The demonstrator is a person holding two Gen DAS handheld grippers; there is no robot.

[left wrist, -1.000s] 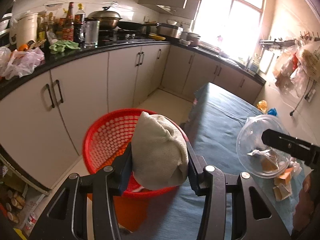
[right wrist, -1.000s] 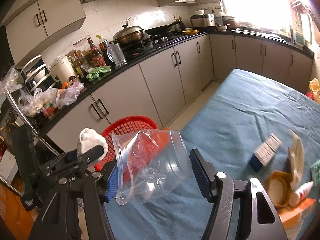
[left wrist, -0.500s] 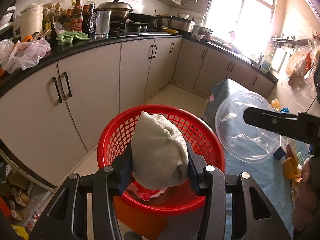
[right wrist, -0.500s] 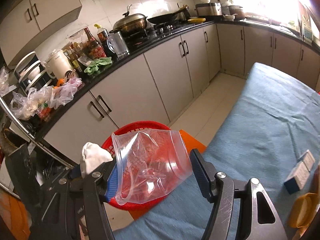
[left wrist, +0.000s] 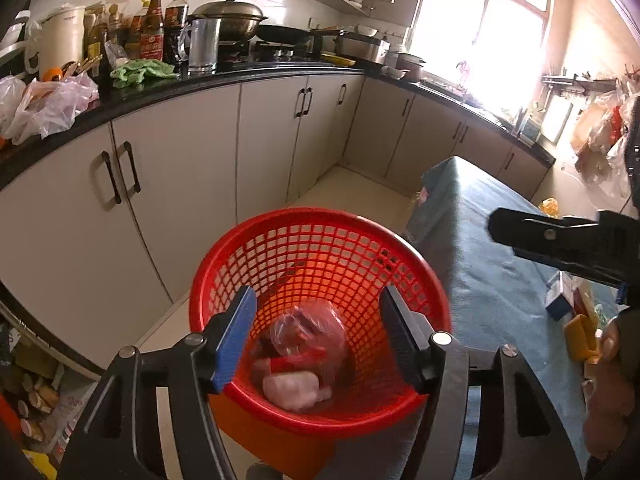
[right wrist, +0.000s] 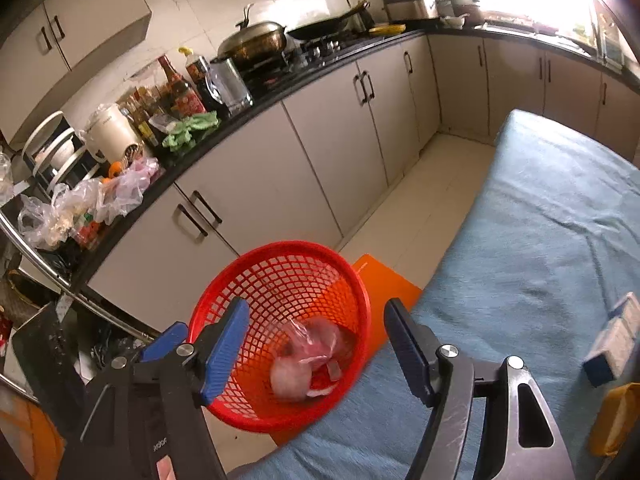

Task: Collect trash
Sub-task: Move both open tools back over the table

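Blue-covered table (right wrist: 540, 240) with blue-white box (right wrist: 612, 346), yellow carton (right wrist: 616, 416).

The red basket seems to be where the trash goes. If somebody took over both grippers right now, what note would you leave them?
Left gripper: jaws have just opened, nothing between them.
Right gripper: the same, open and empty.
Both hover over the red basket beside the table.
Done: the pale wad and the clear plastic bag lie inside the basket.
Left: the blue-and-white box and the yellow items on the blue tablecloth.
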